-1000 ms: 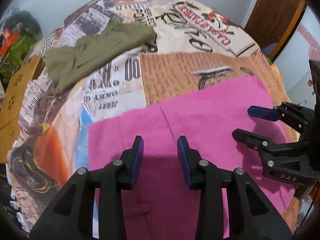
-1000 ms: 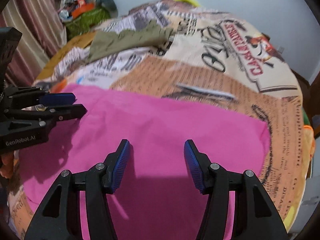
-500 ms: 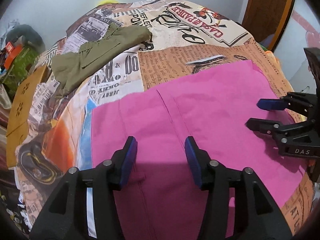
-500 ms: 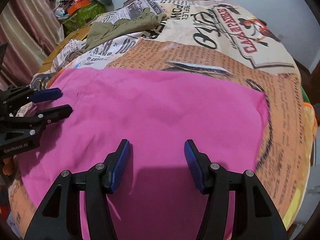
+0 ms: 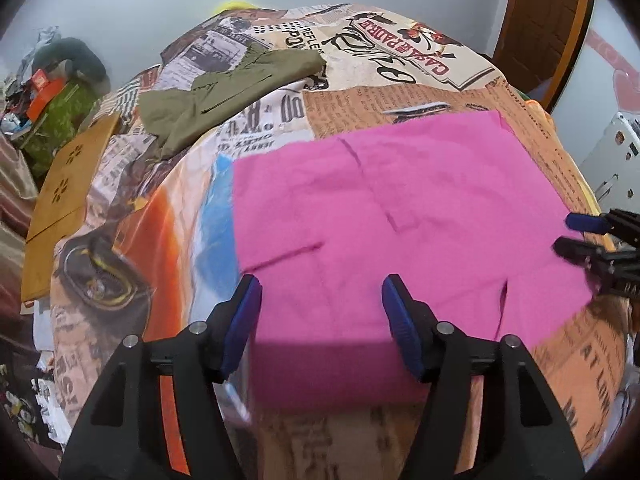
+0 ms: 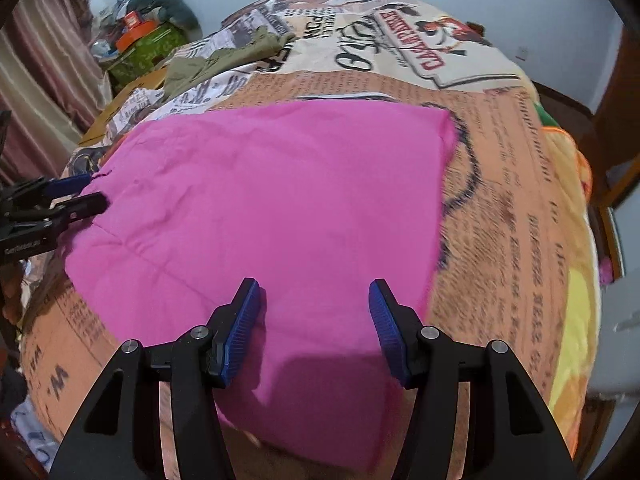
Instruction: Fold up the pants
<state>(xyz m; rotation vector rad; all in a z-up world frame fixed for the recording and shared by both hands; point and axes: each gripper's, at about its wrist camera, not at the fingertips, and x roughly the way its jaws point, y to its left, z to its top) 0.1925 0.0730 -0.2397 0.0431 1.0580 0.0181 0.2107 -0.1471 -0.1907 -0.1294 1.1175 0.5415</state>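
Pink pants (image 5: 400, 224) lie spread flat on a bed with a newspaper-print cover (image 5: 360, 52); they also show in the right wrist view (image 6: 280, 208). My left gripper (image 5: 322, 320) is open and empty, above the near edge of the pants at their left part. My right gripper (image 6: 314, 320) is open and empty, above the near edge at their right part. Each gripper shows at the other view's side: the right gripper (image 5: 576, 234) and the left gripper (image 6: 84, 194).
Olive-green pants (image 5: 224, 92) lie folded at the far left of the bed. A wooden board (image 5: 60, 196) and a green box with clutter (image 5: 56, 112) stand left of the bed. A wooden door (image 5: 548, 20) is at the far right.
Both grippers have pulled back toward the near edge of the pants and risen. The left jaws have opened wider. The pants lie still.
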